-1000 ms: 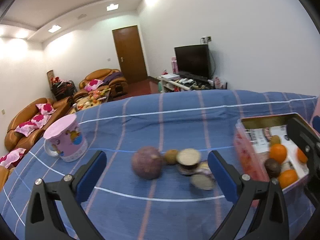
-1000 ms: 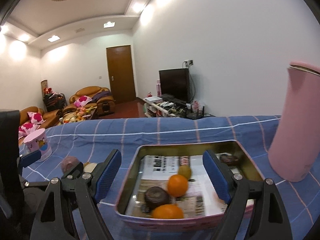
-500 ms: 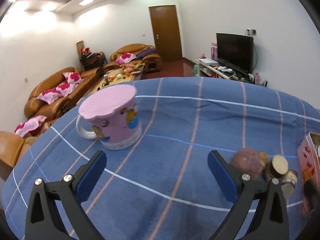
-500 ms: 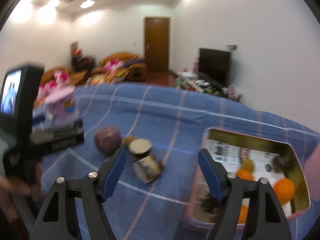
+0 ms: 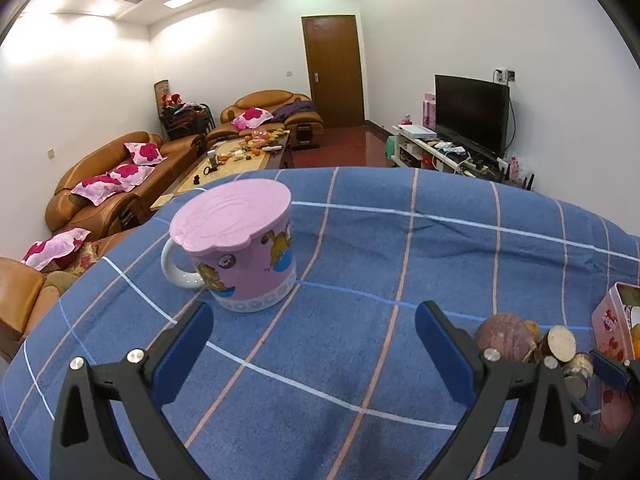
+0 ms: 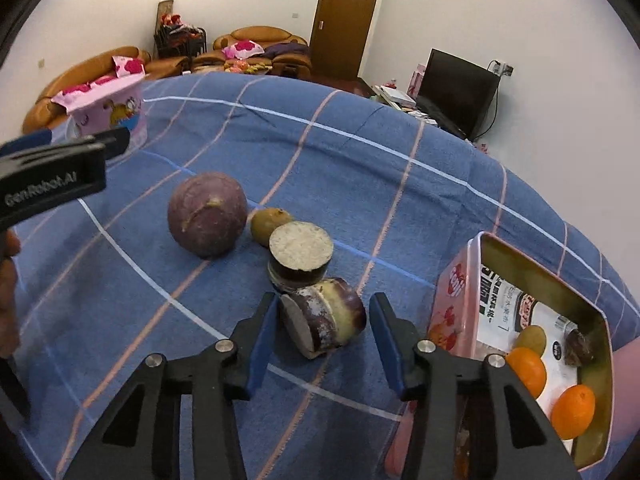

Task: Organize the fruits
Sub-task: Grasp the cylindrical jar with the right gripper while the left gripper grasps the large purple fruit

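Left wrist: left gripper (image 5: 314,342) released, empty over woven blue plaid cloth (image 5: 380,248); glossy pink lidded mug (image 5: 236,246) far left.

Right wrist: right gripper (image 6: 324,330) closing around the near cut purple cylinder chunk (image 6: 324,322), pads not touching; round purple fruit (image 6: 207,214) far left, metal tin (image 6: 548,340) with oranges right.

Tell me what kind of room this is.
Most likely a home living room. Beyond the blue checked cloth where the fruit lies, there are brown leather sofas with pink cushions, a cluttered coffee table, and a television on a low stand by the wall.
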Tool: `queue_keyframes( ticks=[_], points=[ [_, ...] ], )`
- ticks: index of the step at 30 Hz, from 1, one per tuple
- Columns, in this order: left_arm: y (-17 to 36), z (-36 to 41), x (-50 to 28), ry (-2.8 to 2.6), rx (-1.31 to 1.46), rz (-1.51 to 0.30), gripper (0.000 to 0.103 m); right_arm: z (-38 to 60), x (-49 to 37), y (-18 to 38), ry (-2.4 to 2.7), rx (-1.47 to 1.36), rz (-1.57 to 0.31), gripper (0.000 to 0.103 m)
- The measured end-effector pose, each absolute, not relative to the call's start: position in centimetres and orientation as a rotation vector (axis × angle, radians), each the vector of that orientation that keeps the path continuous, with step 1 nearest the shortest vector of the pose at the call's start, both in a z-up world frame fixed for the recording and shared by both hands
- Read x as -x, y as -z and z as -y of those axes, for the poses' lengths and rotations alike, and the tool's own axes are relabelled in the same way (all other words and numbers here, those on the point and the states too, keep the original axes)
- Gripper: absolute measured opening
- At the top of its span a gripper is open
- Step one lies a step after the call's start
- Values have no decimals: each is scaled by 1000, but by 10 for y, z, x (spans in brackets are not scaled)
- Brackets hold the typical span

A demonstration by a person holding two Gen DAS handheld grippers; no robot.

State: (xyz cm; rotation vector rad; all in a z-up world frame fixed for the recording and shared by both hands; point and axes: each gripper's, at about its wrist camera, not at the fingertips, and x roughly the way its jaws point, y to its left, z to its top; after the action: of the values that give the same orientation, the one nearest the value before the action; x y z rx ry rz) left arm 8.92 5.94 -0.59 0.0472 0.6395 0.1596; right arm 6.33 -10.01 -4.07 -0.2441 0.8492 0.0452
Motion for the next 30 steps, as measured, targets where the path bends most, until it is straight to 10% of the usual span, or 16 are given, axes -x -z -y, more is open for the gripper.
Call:
queue_keyframes(
  ticks=[22, 30],
  points=[
    [15, 6, -93, 195, -91, -704, 103, 143, 3, -5, -79, -53, -503, 43],
    [37, 13, -118, 204, -89, -854, 83, 138, -6, -5, -107, -54, -519, 43]
  ],
)
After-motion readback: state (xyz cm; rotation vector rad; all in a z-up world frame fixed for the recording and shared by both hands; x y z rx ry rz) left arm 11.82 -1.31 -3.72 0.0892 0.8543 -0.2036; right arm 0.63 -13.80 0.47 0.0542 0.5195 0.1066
